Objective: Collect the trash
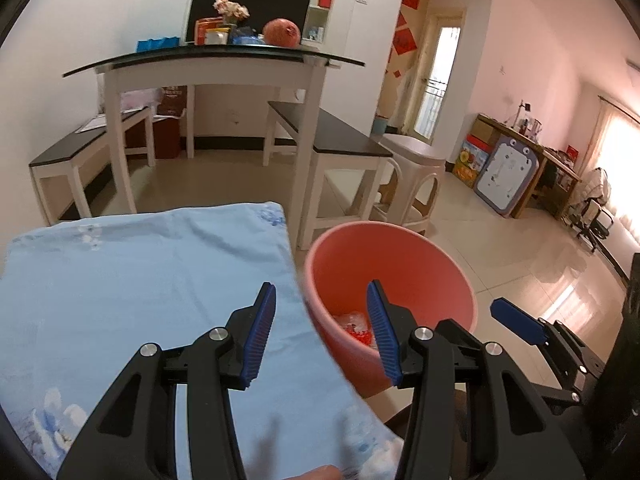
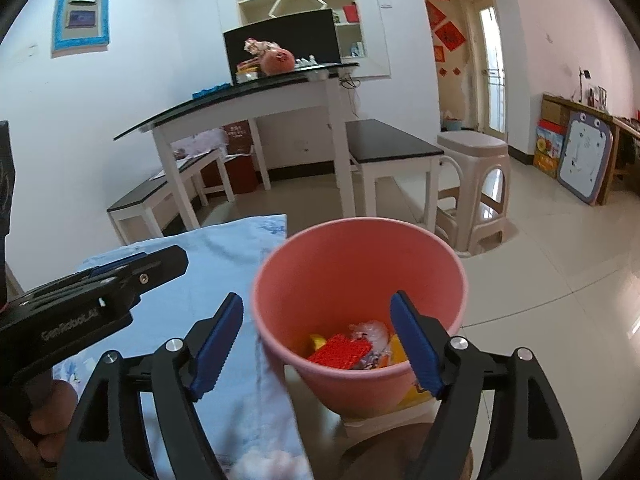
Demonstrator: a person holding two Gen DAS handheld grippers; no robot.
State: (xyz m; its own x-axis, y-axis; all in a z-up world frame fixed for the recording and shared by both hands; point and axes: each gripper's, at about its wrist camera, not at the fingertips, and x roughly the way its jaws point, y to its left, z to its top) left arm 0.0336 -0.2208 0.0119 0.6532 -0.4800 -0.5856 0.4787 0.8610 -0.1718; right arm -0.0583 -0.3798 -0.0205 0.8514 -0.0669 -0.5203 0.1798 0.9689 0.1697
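Pink bin (image 2: 360, 280) holding trash (image 2: 352, 346) sits just beside the blue-clothed counter (image 1: 140, 280), directly below the empty, wide-open right gripper (image 2: 320, 344); left gripper (image 1: 320, 336), also open and empty, straddles the counter edge.

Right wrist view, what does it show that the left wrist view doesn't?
Only the right wrist view: a blue-framed wall plaque, and the bin's contents clearly, a red block with yellow scraps. Only the left wrist view: a desk chair at far right. Both: the pink bin, blue cloth, white table, and both grippers, left and right, open and empty.
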